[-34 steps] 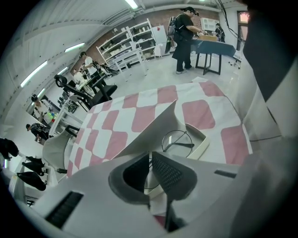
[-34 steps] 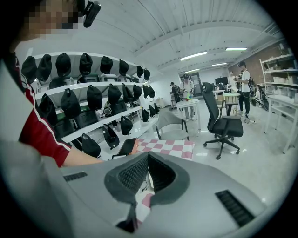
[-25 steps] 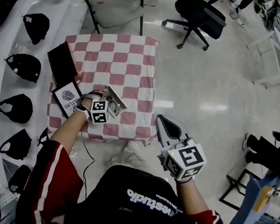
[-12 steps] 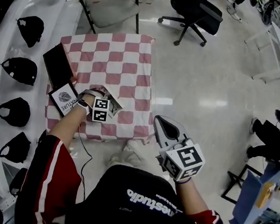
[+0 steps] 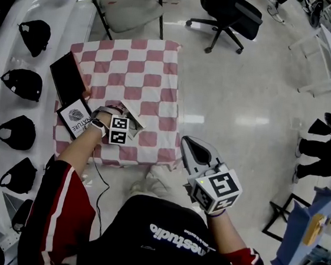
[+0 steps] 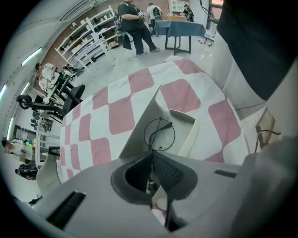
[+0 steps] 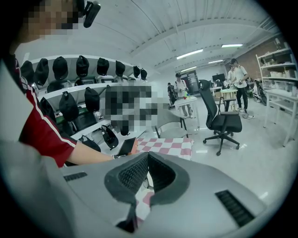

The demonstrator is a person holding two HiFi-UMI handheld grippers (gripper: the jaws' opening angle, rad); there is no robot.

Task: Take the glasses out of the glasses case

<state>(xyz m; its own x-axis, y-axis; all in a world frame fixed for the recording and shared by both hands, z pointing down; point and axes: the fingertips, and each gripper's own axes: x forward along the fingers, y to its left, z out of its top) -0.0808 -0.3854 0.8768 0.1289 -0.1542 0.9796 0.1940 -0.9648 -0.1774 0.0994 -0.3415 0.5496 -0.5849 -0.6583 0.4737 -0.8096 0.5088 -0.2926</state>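
Note:
The glasses case (image 5: 136, 121) lies open near the front edge of the pink-and-white checked table (image 5: 131, 65). In the left gripper view its pale lid (image 6: 139, 130) stands up beside the cream tray (image 6: 188, 132). Thin black round-rimmed glasses (image 6: 159, 134) rise from the case, and their wire runs into the closed jaws of my left gripper (image 6: 151, 155). From the head view, that left gripper (image 5: 130, 125) sits right over the case. My right gripper (image 5: 189, 145) hangs off the table's front right corner over the floor, shut and empty, and the right gripper (image 7: 148, 158) shows its pads pressed together.
A black tablet (image 5: 68, 76) and a white printed card (image 5: 75, 118) lie at the table's left edge. A grey chair (image 5: 124, 2) and a black office chair (image 5: 232, 12) stand beyond the table. Black caps (image 5: 22, 83) line a white shelf on the left.
The head camera has shifted slightly, so the table sits a little higher and further left. Both grippers hold about the same places; the left one stays at the case.

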